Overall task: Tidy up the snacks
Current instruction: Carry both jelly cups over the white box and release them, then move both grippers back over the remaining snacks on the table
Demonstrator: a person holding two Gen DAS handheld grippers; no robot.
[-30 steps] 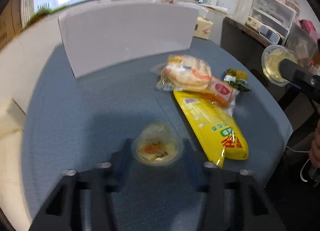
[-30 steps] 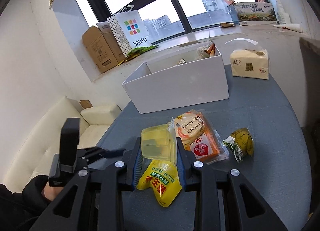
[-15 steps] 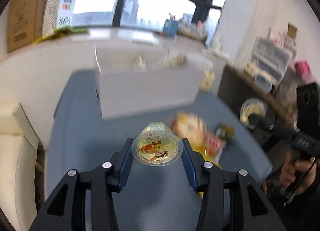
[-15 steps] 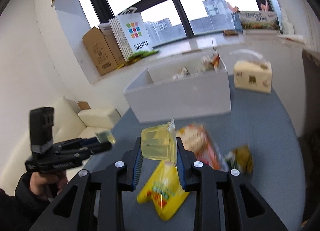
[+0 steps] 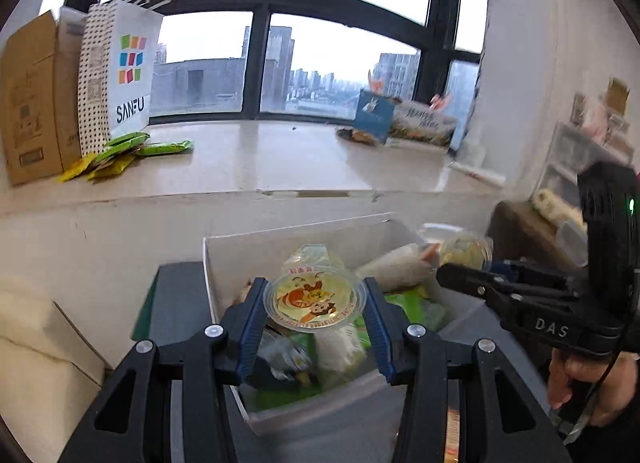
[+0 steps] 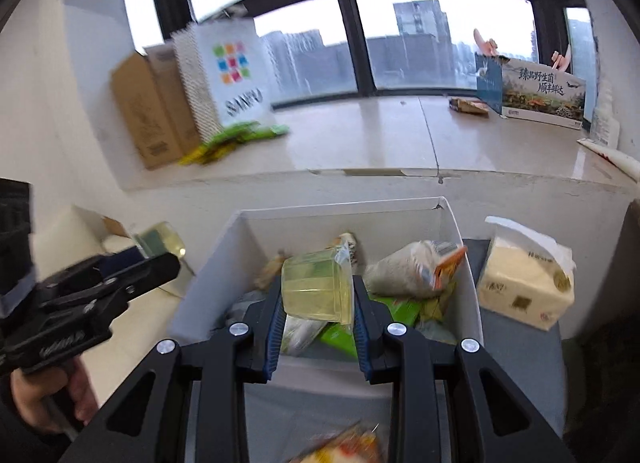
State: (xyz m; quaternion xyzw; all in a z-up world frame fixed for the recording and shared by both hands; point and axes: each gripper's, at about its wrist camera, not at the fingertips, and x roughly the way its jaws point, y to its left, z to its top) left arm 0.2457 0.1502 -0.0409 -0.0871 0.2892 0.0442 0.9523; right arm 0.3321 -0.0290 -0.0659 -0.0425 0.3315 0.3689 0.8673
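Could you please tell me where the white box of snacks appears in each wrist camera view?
Left wrist: the white box sits lower centre, behind the left gripper.
Right wrist: the box fills the lower centre, beyond the right gripper.
Shared landmark: SANFU bag, upper left on the windowsill.

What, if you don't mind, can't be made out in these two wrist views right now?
- Left wrist: the white box's lower contents, hidden behind the left gripper and its jelly cup.
- Right wrist: the orange packet, blurred and cut off by the bottom edge.
- Right wrist: the tissue pack's print, too small.
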